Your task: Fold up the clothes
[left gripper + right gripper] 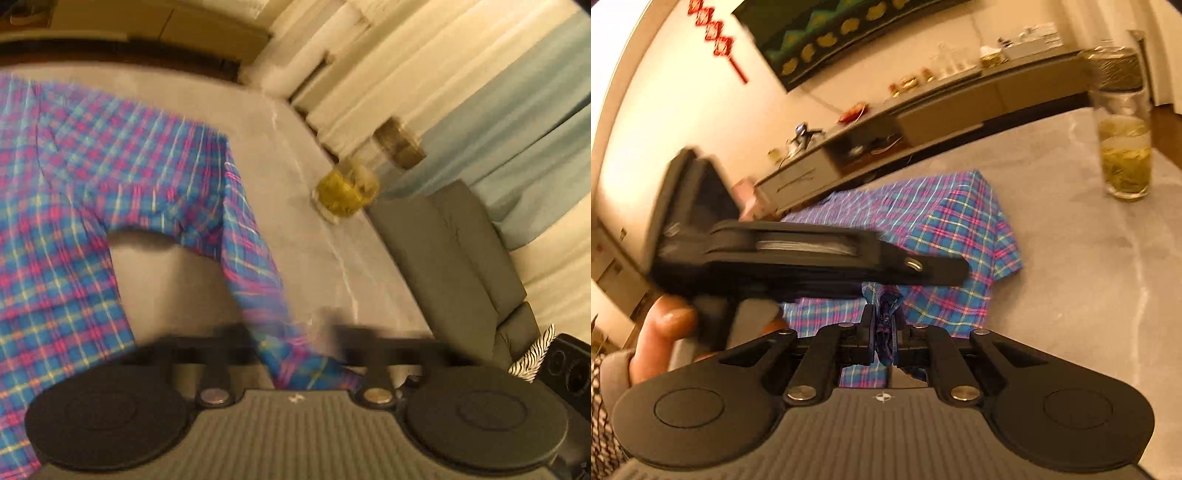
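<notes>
right hand-held gripper: clenched on a bunched edge of the blue-and-pink plaid cotton shirt, pinning it for the fold | left hand-held gripper: blurred, closed on a shirt strip | shirt: spread ahead on grey marble-look bench | far right: glass tea jar, clear of cloth

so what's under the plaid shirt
The plaid shirt lies spread on a grey marble-look table, which shows all around it. Whether anything else sits beneath is hidden by the cloth.
</notes>
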A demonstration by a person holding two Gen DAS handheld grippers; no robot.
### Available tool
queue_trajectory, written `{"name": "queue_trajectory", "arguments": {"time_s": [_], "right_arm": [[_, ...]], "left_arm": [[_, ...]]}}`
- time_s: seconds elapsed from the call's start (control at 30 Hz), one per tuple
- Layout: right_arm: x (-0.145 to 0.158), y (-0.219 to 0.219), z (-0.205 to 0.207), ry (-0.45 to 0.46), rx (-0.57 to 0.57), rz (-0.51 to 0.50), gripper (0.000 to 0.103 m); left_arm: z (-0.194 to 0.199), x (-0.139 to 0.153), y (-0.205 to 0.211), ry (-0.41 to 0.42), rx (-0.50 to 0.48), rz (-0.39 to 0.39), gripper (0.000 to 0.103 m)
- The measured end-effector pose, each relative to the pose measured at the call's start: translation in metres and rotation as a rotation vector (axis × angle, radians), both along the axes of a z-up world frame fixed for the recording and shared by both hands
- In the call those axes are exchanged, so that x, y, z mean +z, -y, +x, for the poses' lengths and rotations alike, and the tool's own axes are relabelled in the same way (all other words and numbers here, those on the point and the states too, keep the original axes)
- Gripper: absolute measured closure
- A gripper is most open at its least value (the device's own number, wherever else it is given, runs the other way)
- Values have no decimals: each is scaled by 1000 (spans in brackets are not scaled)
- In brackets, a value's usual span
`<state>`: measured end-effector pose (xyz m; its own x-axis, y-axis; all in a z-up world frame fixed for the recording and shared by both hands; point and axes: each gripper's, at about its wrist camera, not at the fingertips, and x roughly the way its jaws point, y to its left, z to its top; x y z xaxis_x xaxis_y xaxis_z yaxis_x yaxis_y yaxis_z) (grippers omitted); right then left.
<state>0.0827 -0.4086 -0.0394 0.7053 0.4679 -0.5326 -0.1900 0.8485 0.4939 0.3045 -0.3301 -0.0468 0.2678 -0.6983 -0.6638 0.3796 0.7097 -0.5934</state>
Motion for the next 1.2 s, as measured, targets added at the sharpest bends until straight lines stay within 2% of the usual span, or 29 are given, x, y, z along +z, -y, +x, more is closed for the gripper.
{"name": "queue_trajectory", "arguments": {"time_s": [0.03, 0.1, 0.13, 0.17, 0.2, 0.23, 0.33, 0.37, 0.4, 0.43, 0.47, 0.5, 0.53, 0.67, 0.7, 0.73, 0.77, 0.87, 0.93, 1.07, 1.13, 1.17, 1.2], "right_arm": [[-2, -1, 1, -7, 13, -6, 95], [-4, 2, 1, -15, 15, 17, 91], [-3, 6, 0, -18, 23, 36, 70], [-2, 8, -3, -17, 29, 47, 40], [1, 8, -7, -8, 43, 51, 29], [3, 4, -10, 3, 70, 52, 23], [6, -11, -14, 2, 138, 29, 23], [6, -19, -14, 0, 155, 9, 22], [7, -27, -12, -5, 167, -11, 22], [7, -37, -10, -14, 180, -37, 21], [5, -47, -7, -24, 189, -62, 21], [2, -56, -5, -35, 192, -83, 20], [-1, -65, -3, -48, 194, -104, 20], [-9, -95, -2, -73, 200, -189, 19], [-9, -101, -7, -70, 203, -197, 19], [-9, -107, -12, -68, 206, -205, 19], [-9, -112, -13, -67, 201, -209, 19], [-8, -117, -6, -59, 174, -198, 19], [-6, -120, 1, -51, 156, -183, 19], [-9, -133, 14, -53, 151, -152, 19], [-13, -139, 18, -58, 166, -162, 19], [-15, -141, 19, -62, 175, -171, 19], [-18, -142, 20, -68, 179, -178, 19]], "left_arm": [[1, 1, -2, -3, 5, 13, 101], [-2, 14, -11, 41, 1, 67, 101], [-3, 24, -21, 55, 2, 84, 101], [-3, 35, -32, 68, 2, 104, 101], [-1, 48, -48, 74, 3, 132, 101], [1, 61, -63, 84, 2, 164, 101], [11, 99, -125, 155, 38, 329, 101], [20, 101, -148, 154, 69, 379, 99], [30, 104, -172, 153, 100, 428, 87], [39, 103, -194, 148, 132, 485, 50], [45, 92, -211, 130, 174, 564, 28], [47, 78, -230, 111, 231, 629, 13], [46, 64, -248, 88, 275, 633, 15], [26, 4, -314, -55, 403, 427, 15], [18, -9, -325, -67, 434, 412, 15], [11, -16, -334, -59, 459, 382, 11], [4, -15, -337, -22, 478, 339, 9], [-9, -18, -342, -5, 495, 212, 8], [-10, -19, -328, 57, 435, 237, 8], [-4, -21, -300, 208, 355, 365, 6], [-2, -23, -292, 258, 336, 379, 6], [0, -23, -287, 280, 329, 383, 10], [3, -22, -280, 293, 328, 376, 35]]}}
